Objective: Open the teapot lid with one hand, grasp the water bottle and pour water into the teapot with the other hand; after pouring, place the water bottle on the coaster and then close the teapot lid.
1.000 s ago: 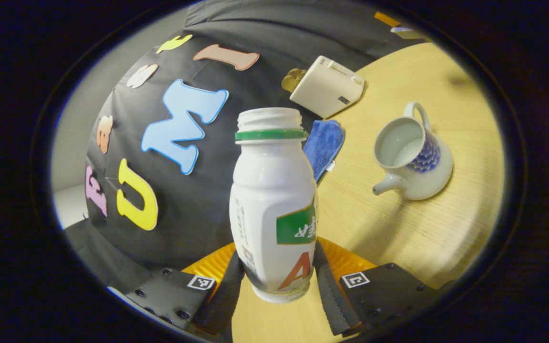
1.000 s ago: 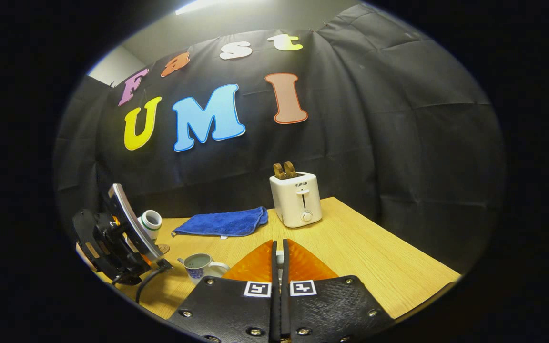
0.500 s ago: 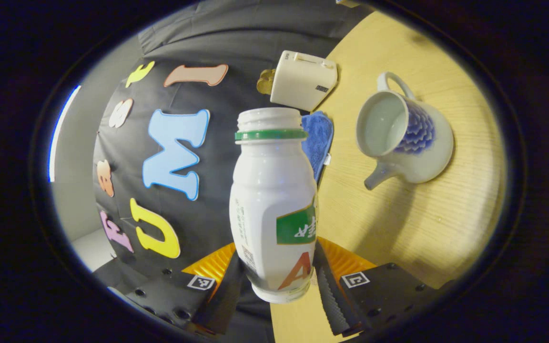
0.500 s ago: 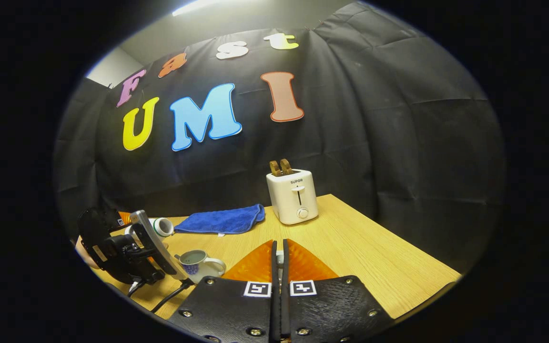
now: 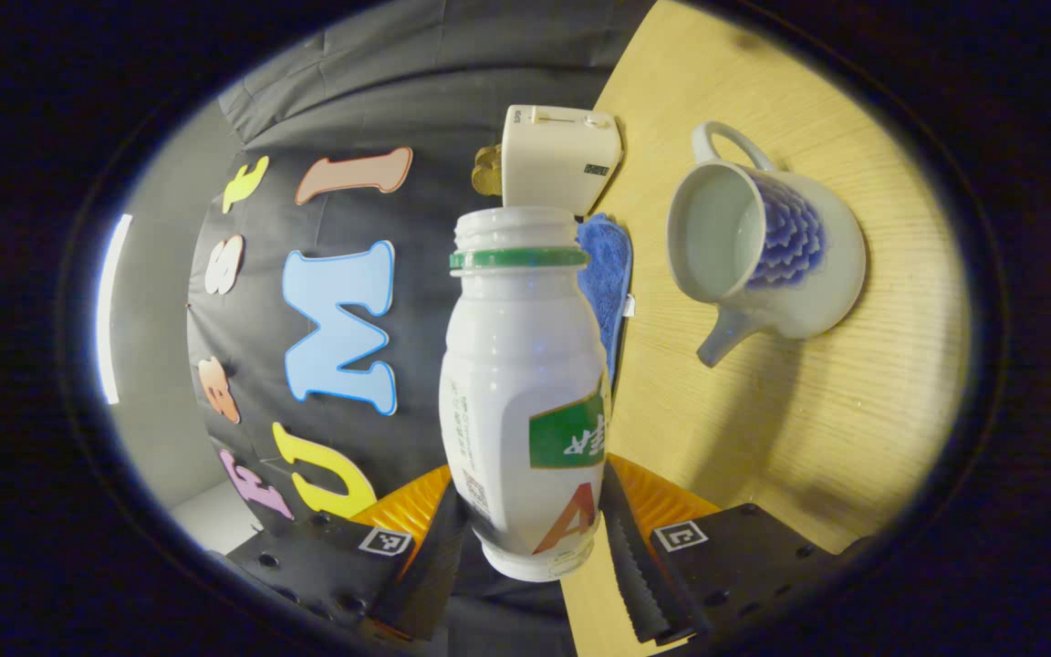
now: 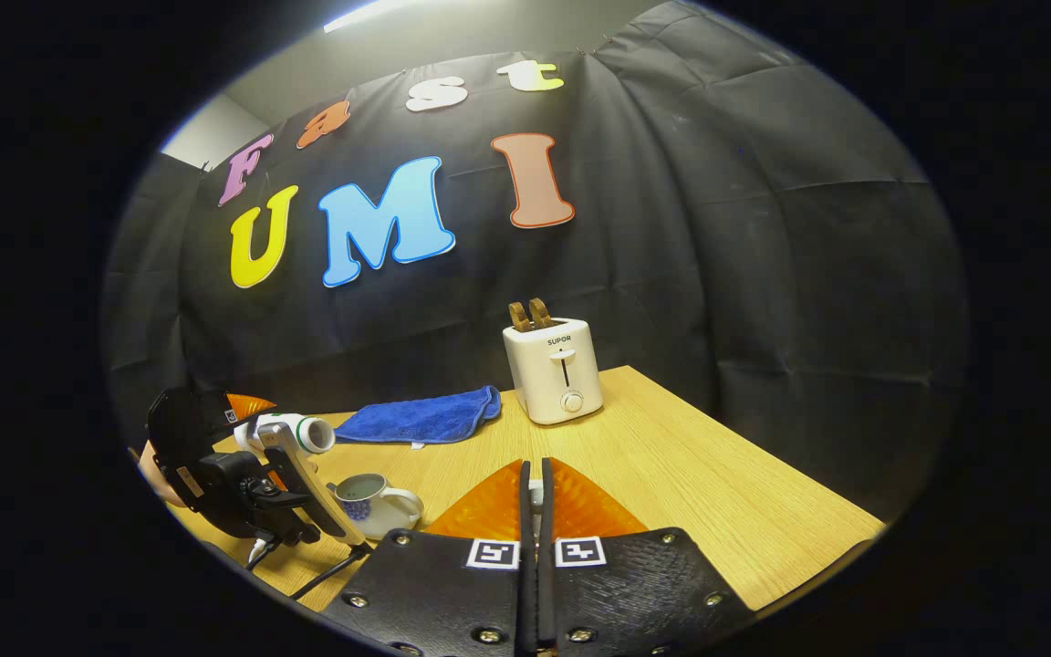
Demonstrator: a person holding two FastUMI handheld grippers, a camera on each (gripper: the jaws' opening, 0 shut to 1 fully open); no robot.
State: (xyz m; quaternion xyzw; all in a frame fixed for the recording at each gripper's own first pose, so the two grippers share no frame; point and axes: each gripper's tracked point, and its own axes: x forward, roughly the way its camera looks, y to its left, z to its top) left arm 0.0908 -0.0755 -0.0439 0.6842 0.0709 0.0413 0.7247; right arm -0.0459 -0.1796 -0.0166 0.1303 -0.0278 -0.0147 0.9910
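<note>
A white water bottle (image 5: 525, 383) with a green neck ring and no cap is clamped near its base by my left gripper (image 5: 530, 557). In the right gripper view the bottle (image 6: 293, 432) lies almost level, its mouth just above and left of the teapot (image 6: 370, 502). The white teapot (image 5: 781, 265) with a blue pattern stands lidless on the table, liquid showing inside. My right gripper (image 6: 535, 511) is raised over the table with its jaws closed. A small white sliver of the teapot lid (image 6: 535, 495) shows between them.
A white toaster (image 6: 553, 370) with toast in it stands at the back of the wooden table (image 6: 671, 474). A folded blue cloth (image 6: 425, 417) lies to its left. A hand and cable show behind the left gripper (image 6: 243, 465).
My left gripper has tipped the bottle from slanted to almost level and brought its mouth nearer the teapot. The right gripper has barely moved.
</note>
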